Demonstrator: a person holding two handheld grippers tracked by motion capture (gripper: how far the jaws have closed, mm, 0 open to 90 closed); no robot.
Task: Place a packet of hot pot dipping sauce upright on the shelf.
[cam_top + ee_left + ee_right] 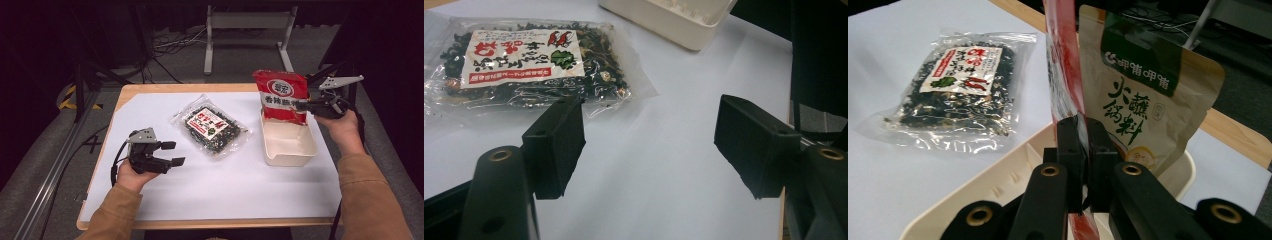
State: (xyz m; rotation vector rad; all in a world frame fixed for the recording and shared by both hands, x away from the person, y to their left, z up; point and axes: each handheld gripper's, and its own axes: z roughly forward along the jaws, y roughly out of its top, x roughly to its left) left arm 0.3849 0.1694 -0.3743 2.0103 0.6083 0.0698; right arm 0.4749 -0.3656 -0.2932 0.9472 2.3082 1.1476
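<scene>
The right claw [306, 106] grips the red packet [281, 95] upright in the cream bin [290, 150], beside a tan packet [1148, 100], while the clear seaweed bag [211, 125] remains mid-desk by the released left claw [173, 153].

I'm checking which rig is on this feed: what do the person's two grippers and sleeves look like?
Both the left gripper and the right gripper are black, each with two blocky rectangular jaws on arms with brass-ringed holes. Each carries a grey three-cornered plate on top. A black cable trails from the left one. The person wears tan long sleeves on both arms.
</scene>
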